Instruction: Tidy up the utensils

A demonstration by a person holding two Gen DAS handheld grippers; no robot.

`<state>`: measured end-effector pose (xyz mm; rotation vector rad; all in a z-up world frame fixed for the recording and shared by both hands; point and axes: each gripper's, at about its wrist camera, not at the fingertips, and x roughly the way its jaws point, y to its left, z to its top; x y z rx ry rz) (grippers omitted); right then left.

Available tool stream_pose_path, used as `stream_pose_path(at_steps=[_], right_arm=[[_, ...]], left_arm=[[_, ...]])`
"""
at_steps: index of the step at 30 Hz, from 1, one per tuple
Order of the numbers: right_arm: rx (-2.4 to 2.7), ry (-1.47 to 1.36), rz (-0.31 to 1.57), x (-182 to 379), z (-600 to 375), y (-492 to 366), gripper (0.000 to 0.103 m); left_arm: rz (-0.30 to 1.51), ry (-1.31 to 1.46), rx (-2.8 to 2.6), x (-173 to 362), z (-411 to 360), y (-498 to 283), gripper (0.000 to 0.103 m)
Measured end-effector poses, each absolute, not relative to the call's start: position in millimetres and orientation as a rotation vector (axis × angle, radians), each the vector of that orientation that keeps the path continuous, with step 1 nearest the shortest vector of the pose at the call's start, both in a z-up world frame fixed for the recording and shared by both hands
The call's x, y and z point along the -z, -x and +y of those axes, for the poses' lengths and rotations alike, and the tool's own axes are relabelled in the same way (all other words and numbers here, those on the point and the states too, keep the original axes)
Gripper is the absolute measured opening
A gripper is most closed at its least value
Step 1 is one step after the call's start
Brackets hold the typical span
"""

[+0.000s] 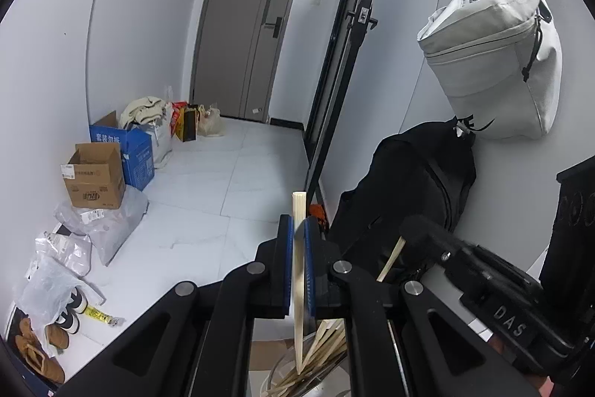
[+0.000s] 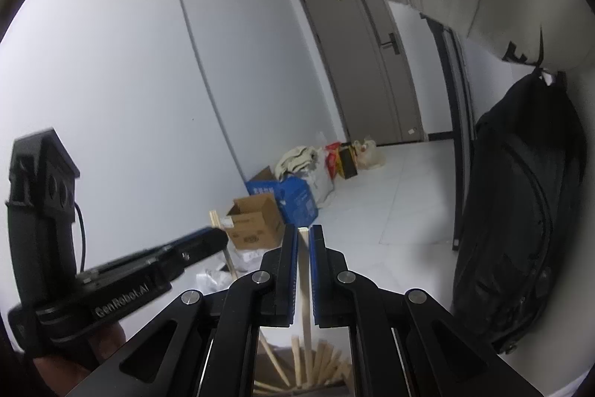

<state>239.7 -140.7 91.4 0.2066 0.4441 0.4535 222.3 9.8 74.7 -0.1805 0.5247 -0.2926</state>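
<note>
My left gripper (image 1: 299, 229) is shut on a pale wooden chopstick (image 1: 298, 285) held upright, its lower end in a clear cup (image 1: 286, 367) with several more chopsticks. My right gripper (image 2: 305, 237) is shut on another wooden chopstick (image 2: 307, 304), also upright above a bunch of chopsticks (image 2: 319, 363). The right gripper shows in the left wrist view (image 1: 416, 229) holding its chopstick (image 1: 390, 259). The left gripper shows in the right wrist view (image 2: 208, 240) with its chopstick (image 2: 215, 218).
A black backpack (image 1: 405, 188) leans on the right wall, with a grey bag (image 1: 494, 62) hanging above. Cardboard boxes (image 1: 96, 173), plastic bags and shoes (image 1: 41, 348) line the left wall. A grey door (image 1: 249, 25) is at the back.
</note>
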Motion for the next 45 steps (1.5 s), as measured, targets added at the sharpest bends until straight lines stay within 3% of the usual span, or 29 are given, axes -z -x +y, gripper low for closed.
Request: stream_pose_path(at_steps=[17, 21, 27, 31, 34, 36, 43, 45], right_arm=[[-0.514, -0.246, 0.534, -62, -150, -227, 0.008], [-0.5, -0.264, 0.547, -58, -160, -219, 0.008], [-0.471, -0.297, 0.553, -58, -177, -202, 0.009], [-0.45, -0.297, 0.559, -59, -180, -193, 0.014], [-0.444, -0.303, 0.548, -63, -183, -185, 0.02], [-0.439, -0.306, 0.541, -65, -184, -182, 0.029], [-0.44, -0.31, 0.521, -76, -180, -163, 0.051], [-0.444, -0.31, 0.512, -78, -179, -156, 0.054]], left_arm=[[0.604, 0.096, 0.531, -62, 4, -205, 0.003], [0.662, 0.093, 0.547, -58, 4, -210, 0.009], [0.723, 0.071, 0.549, -52, -1, -207, 0.009], [0.71, 0.092, 0.515, -60, 7, -201, 0.01], [0.684, 0.099, 0.474, -67, 12, -192, 0.023], [0.651, 0.098, 0.448, -72, 15, -184, 0.038], [0.609, 0.104, 0.352, -83, 18, -162, 0.045], [0.596, 0.096, 0.324, -86, 18, -154, 0.054]])
